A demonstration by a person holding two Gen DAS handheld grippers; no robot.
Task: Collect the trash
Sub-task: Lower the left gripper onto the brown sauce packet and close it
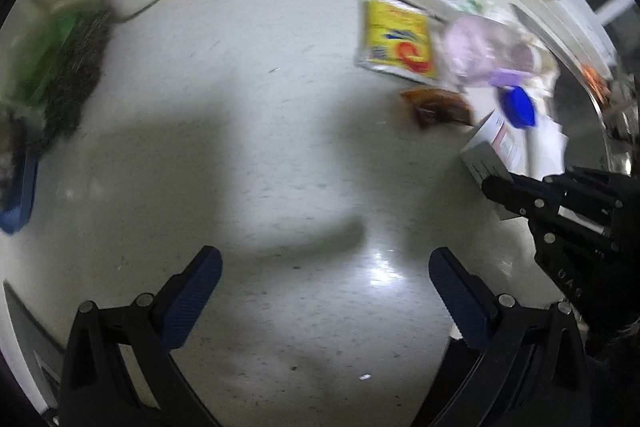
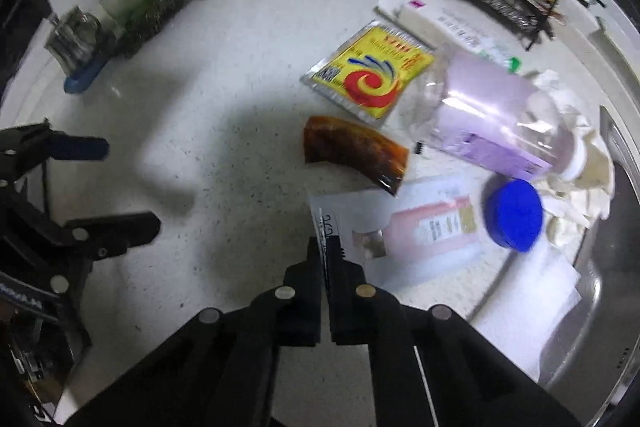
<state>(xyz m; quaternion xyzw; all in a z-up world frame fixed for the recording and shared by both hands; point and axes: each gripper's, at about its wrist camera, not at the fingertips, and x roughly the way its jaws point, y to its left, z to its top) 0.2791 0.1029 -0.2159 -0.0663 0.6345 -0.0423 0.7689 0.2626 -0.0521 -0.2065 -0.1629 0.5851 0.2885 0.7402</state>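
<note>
Speckled white counter (image 2: 224, 99) spreads ahead of you. Your right gripper (image 2: 325, 247) pinches a flat white box (image 2: 400, 227) by its edge; brown sachet (image 2: 354, 151), yellow packet (image 2: 370, 73) beyond. Left gripper (image 1: 325, 267) hangs spread, empty.

Trash lies scattered on my white speckled counter (image 2: 224, 155). Yellow foil sachet (image 2: 370, 73) with red swirl, flat. Just below it a brown sauce packet (image 2: 354, 153), curved, lying flat. Clear plastic bottle (image 2: 496, 115) with lilac label on its side, uncapped, beside the sachet. Blue cap (image 2: 514, 215) near the bottle mouth. White-and-pink small carton (image 2: 400, 231) flat beneath the packet; its near edge sits between my pinched fingers. Crumpled tissue (image 2: 576, 147) behind the bottle.
</note>
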